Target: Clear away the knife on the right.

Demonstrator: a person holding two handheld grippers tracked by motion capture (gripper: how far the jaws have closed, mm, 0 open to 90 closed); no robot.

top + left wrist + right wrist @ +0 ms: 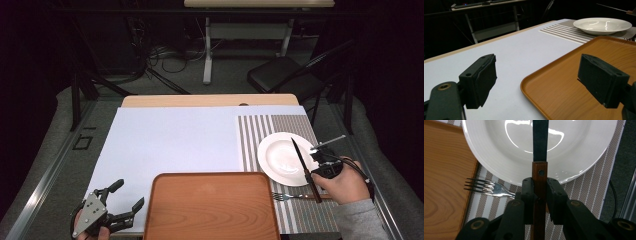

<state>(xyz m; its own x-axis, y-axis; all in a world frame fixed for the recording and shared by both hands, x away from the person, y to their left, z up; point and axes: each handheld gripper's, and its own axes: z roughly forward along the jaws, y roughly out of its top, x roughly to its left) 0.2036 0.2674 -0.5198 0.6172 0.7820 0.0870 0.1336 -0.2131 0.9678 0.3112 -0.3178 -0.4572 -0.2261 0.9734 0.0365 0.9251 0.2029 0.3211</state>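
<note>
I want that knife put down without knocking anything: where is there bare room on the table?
The widest free patch is the pale sheet, between the tray and the table's far edge. The tray itself is bare. The striped mat has a strip free beyond the plate. It is crowded at the mat's near end, where the fork lies under the right claw gripping the knife.

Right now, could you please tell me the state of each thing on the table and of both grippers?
Knife: held by its wooden handle, blade over the plate.
Plate: empty, on the striped placemat.
Fork: lying on the placemat.
Tray: empty.
Right gripper: shut on the knife.
Left gripper: open, holding nothing.
</note>
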